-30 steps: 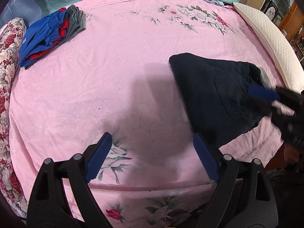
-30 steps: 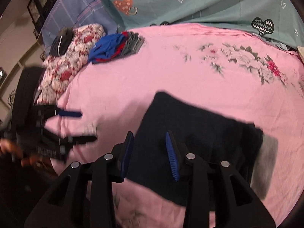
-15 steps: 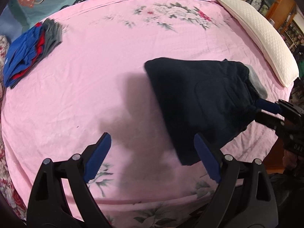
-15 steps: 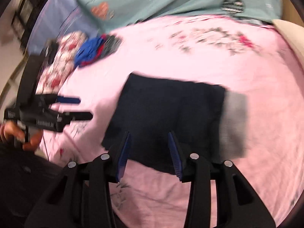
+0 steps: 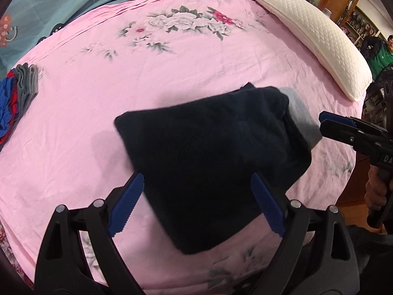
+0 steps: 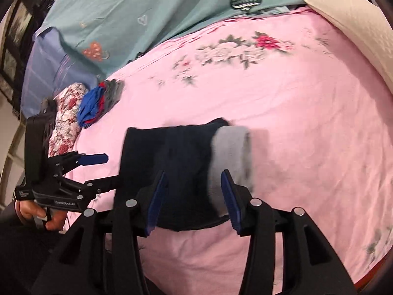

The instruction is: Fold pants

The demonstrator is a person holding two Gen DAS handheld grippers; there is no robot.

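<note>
- Here, dark pants [image 5: 211,162], folded into a flat bundle, lying on the pink bed sheet [image 5: 122,78] near the front edge of the bed.
- Grey lining [image 6: 231,152] poking out at one end of the pants.
- Left gripper [image 5: 196,206] spread wide, hanging over the near part of the pants, holding nothing.
- Blue pads [image 5: 125,204] on its fingers, one on each side of the dark cloth.
- Right gripper [image 6: 194,201] partly spread too, over the end with the grey lining, pinching nothing.
- Seen from the left camera, right gripper [image 5: 329,123] just beside the grey end, with its fingers looking close together from that side.
- Pile of blue, red and grey clothes [image 5: 17,98] far off at the left side of the bed.
- White pillow [image 5: 312,41] along the far right edge.
- Teal blanket [image 6: 157,12] with hearts at the back.
- Flowery red cushion [image 6: 66,118] next to the pile of clothes.
</note>
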